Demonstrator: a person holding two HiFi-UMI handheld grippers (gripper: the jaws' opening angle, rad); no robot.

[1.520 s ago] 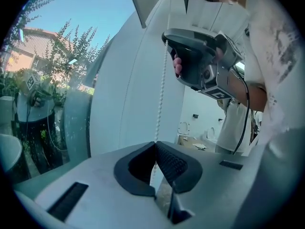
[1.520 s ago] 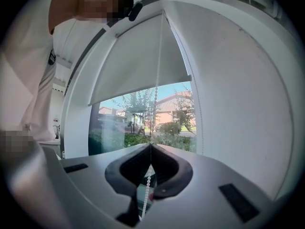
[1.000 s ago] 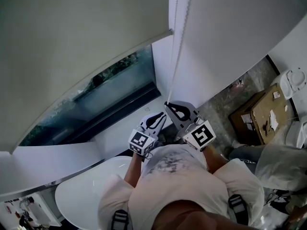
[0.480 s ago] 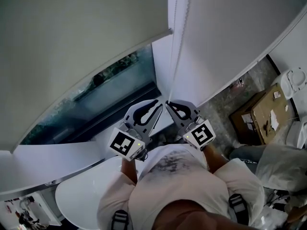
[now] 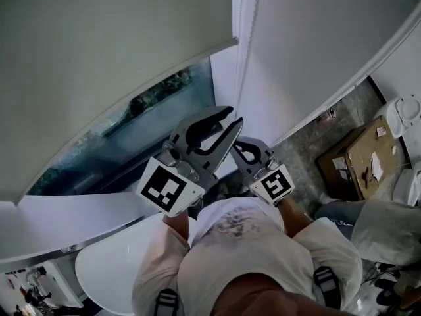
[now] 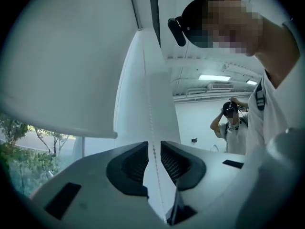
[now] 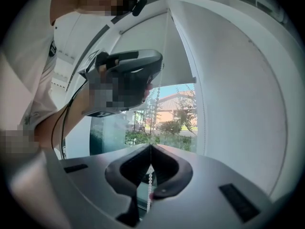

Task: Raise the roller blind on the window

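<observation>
The pale roller blind [image 5: 99,58] covers the upper window, and its bottom rail [image 5: 138,91] hangs above the bare glass [image 5: 158,120]. A white bead chain [image 5: 241,45] runs down beside the window frame. My right gripper [image 5: 235,143] is shut on the bead chain [image 7: 150,178], its tips meeting at the front [image 7: 150,146]. My left gripper [image 5: 228,117] is raised just above it and stands open. In the left gripper view the chain [image 6: 151,128] passes through the gap between the jaws [image 6: 152,151] and touches neither pad.
A white wall pillar [image 5: 309,51] stands right of the chain. A round white table [image 5: 108,268] sits below left and a cardboard box [image 5: 358,157] on the floor at the right. Another person [image 6: 233,128] stands farther back in the room.
My left gripper has risen from beside the right one to above it, opening and coming round the chain. The right gripper has stayed shut on the chain in about the same place.
</observation>
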